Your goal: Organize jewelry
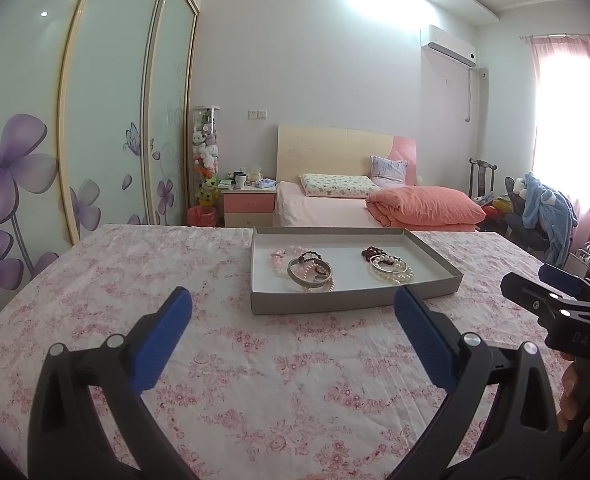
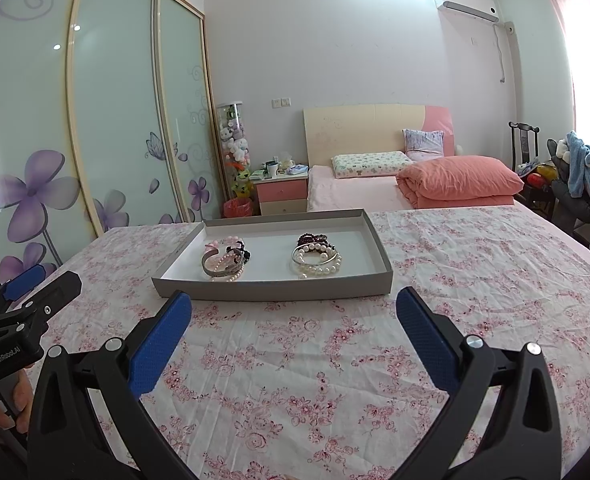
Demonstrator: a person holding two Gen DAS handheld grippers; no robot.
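Both claws, left claw (image 1: 293, 308) and right claw (image 2: 293, 310), hover spread wide and empty (presumably poised) before the tray (image 2: 271, 290) holding two bracelet heaps.

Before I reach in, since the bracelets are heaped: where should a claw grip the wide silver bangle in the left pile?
Grip the silver bangle by its near band, coming from above with one finger inside the ring. It lies flat on the gray tray's floor near the front wall, so a level approach looks blocked.

both low views toward tray (image 1: 355, 300)
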